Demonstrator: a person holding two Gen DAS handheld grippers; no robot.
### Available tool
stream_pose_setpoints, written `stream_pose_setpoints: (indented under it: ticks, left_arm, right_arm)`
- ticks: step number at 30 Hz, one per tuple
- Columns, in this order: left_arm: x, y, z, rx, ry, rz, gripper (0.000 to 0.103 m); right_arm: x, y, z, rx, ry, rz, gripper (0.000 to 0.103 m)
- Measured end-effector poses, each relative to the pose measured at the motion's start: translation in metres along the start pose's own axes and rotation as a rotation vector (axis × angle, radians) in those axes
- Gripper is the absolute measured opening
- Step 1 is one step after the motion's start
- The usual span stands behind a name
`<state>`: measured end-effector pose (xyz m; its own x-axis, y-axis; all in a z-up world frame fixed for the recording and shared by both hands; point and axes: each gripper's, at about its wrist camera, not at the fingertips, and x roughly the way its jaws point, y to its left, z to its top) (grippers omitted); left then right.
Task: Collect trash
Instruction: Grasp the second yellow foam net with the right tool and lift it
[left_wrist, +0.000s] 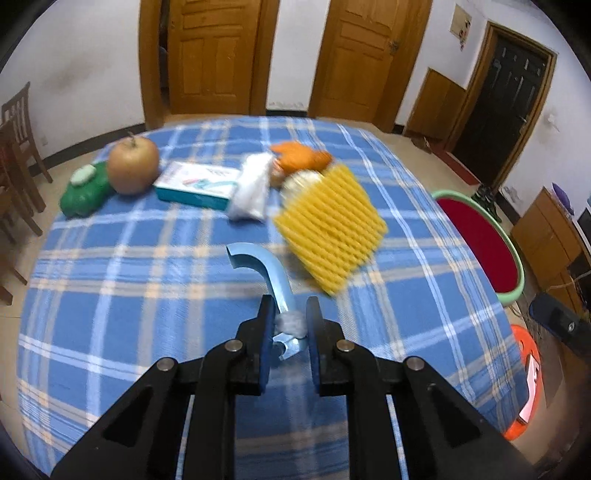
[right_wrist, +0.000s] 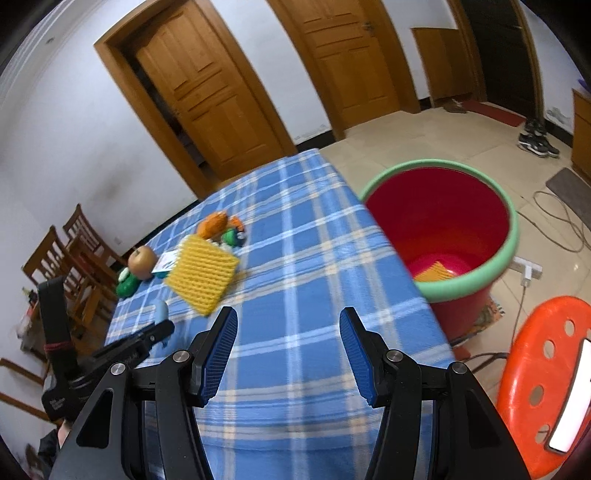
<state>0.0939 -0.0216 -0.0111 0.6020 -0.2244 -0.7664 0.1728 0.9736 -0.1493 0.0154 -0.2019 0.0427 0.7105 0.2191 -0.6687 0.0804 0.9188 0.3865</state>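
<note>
The left gripper (left_wrist: 291, 325) is closed on a light blue curved plastic piece (left_wrist: 266, 271), with a small white wad (left_wrist: 291, 324) pinched between its pads; the piece arches up and away over the blue plaid tabletop (left_wrist: 129, 295); the right gripper (right_wrist: 288, 350) is held about half open over the near part of the tabletop, with nothing between its blue pads (right_wrist: 218, 354); on the far side a yellow ribbed foam net (left_wrist: 332, 236) is seen lying near the middle, blurred; behind it an orange packet (left_wrist: 299, 155) and a clear plastic wrapper (left_wrist: 251, 188) are crowded together, and a teal box (left_wrist: 195, 184) lies just left of the wrapper; an apple (left_wrist: 133, 166) stands to the left of the box, touching a green bottle-like thing (left_wrist: 83, 192) at the far left edge; a red bucket with a green rim (right_wrist: 443, 229) stands on the floor just beside the right edge of the tabletop, and a yellow ribbed scrap (right_wrist: 436, 275) is seen at its bottom; an orange stool (right_wrist: 546, 369) stands near the bucket, nearer to the camera; in the right wrist view the left gripper is seen at the near left, over the tabletop edge.
</note>
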Motion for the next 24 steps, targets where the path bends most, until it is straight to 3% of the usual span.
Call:
stream_pose_setpoints:
  ticks: [12, 15, 24]
  left_arm:
    - [-0.012, 0.065, 0.009, -0.126, -0.053, 0.065, 0.016]
    - [-0.010, 0.076, 0.009, -0.147, -0.051, 0.066, 0.016]
    - [-0.005, 0.093, 0.008, -0.191, -0.045, 0.065, 0.016]
  right_arm:
    - [0.063, 0.052, 0.025, -0.087, 0.073, 0.085, 0.060]
    - [0.080, 0.056, 0.031, -0.089, 0.092, 0.095, 0.066]
    - [0.135, 0.053, 0.047, -0.076, 0.155, 0.115, 0.067]
